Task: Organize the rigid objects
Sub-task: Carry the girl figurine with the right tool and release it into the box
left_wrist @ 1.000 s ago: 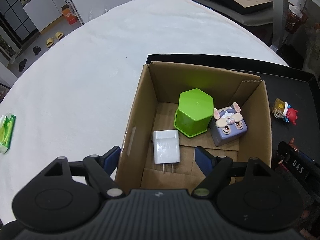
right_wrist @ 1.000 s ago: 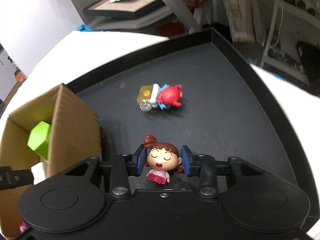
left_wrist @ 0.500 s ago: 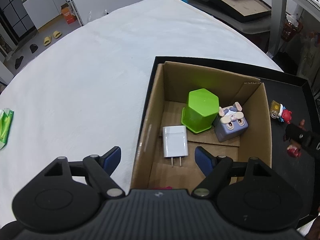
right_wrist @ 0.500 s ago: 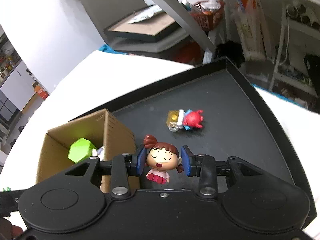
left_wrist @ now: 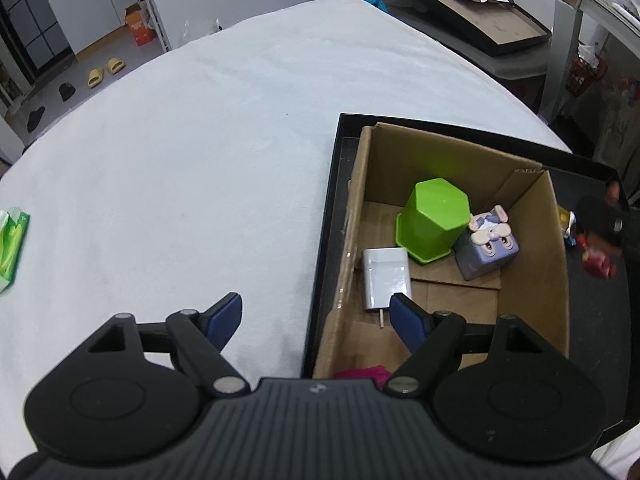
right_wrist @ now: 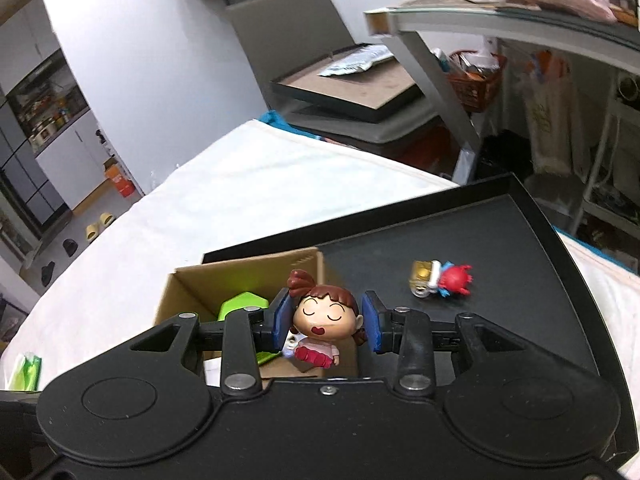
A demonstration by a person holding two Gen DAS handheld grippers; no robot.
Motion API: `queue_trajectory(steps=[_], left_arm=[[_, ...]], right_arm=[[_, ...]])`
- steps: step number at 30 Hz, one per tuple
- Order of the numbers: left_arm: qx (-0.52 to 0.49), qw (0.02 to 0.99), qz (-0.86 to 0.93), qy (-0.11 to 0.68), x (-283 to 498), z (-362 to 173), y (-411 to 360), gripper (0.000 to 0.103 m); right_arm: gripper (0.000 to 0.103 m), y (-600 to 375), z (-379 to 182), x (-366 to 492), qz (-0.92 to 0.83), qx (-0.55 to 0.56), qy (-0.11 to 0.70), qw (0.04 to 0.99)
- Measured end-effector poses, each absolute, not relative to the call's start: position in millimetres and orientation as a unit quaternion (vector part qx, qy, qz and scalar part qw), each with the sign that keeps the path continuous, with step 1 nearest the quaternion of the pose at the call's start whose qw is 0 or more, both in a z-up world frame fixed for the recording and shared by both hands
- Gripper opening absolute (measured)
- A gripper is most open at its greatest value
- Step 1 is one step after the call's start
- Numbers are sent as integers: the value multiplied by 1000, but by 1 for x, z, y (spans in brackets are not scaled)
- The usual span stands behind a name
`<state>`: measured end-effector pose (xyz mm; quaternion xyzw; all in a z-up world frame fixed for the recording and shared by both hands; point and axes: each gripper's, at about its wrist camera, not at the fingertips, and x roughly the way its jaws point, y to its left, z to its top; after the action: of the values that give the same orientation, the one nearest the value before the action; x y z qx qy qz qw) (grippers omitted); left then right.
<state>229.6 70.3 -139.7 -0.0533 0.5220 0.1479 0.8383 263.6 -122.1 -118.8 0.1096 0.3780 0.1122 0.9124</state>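
My right gripper (right_wrist: 326, 320) is shut on a girl figurine (right_wrist: 322, 322) with brown hair and a pink dress, held in the air over the cardboard box (right_wrist: 192, 286). The box (left_wrist: 532, 280) stands in a black tray (left_wrist: 326, 216) and holds a green hexagonal cup (left_wrist: 434, 218), a white charger (left_wrist: 386, 274) and a grey rabbit cube (left_wrist: 486, 248). A red and gold figurine (right_wrist: 440, 278) lies on the tray floor. My left gripper (left_wrist: 316, 316) is open and empty, above the box's near left edge.
The tray (right_wrist: 532, 240) lies on a white table (left_wrist: 180, 160). A green tissue pack (left_wrist: 12, 242) lies at the table's left edge. Something pink (left_wrist: 362, 372) shows at the box's near wall. A shelf and framed boards stand beyond the table.
My right gripper has lifted the girl figurine off the tray and carried it left over the box. My left gripper has drawn back and to the left, still open.
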Motion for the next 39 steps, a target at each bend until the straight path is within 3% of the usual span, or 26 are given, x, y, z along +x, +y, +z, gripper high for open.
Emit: queue_trajectory(steps=[7,12,16,30,39], left_arm=[[-68,846,124,515,225,-144,76,71],[-97,843,100,520,226,-149,80,28],[-110,842,91,521,227,-154,83,14],[-124,837,79,527,226,-158,91,12],[-116,835,90,530,227,-152,87,13]], right_arm=[[37,-93,-105,256,140,88,353,921],[37,-76,-110,257,157,73,363,916],[37,-61,-118,256,170,49,376,909],[39,-41,-146,260,157,-6,427,890],[42,-55,-129,259,158,18,396,905]])
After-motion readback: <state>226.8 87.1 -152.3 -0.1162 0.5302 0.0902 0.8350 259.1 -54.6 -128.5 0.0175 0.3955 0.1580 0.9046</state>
